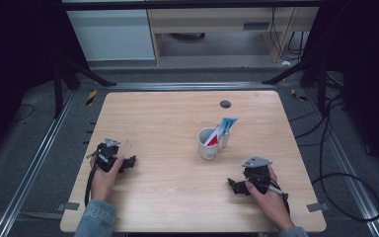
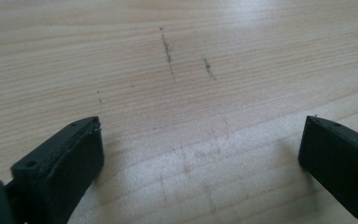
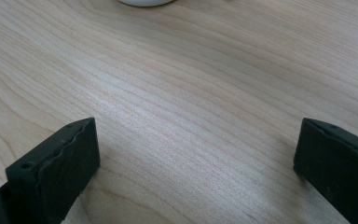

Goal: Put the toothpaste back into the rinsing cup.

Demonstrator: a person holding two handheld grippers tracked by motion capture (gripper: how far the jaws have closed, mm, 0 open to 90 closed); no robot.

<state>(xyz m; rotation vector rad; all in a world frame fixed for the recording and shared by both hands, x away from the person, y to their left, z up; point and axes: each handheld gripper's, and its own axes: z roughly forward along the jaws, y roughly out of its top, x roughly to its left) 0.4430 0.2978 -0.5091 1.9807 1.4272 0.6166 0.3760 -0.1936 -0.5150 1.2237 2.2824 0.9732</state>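
Both grippers, left gripper and right gripper, rest wide and empty near the surface's front corners. With the toothpaste tube standing in the white mug right of centre, placing looks finished; any next move needs a fresh reach.

**Both Grippers Low, Jaws Apart**

The left gripper rested low at the person's left, held in the left hand. The right gripper sat low in the right hand. Both stood wide open, nothing between their fingers.

Black grippers with grey triangular plates, trailing cables, denim sleeves.
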